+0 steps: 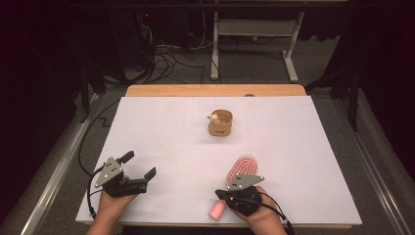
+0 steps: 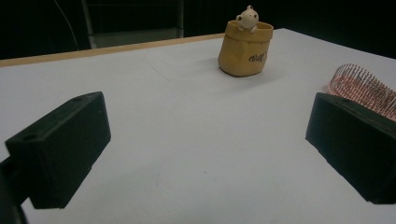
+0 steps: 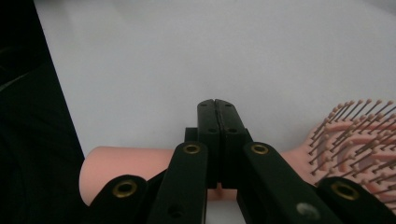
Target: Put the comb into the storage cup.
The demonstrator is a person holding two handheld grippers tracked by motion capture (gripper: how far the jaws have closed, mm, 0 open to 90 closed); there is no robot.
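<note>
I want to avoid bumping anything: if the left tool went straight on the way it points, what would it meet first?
Probably nothing: the left tool faces bare table; the tan pot and pink brush lie right of its line.

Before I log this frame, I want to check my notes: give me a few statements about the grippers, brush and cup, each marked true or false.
1. The right gripper has its jaws shut. True.
2. The brush lies inside the cup. False: it lies on the table, apart from the cup.
3. The left gripper is open with nothing between its jaws. True.
4. The cup lies tipped over. False: it stands upright.
5. The brush handle passes under the right gripper. True.
</note>
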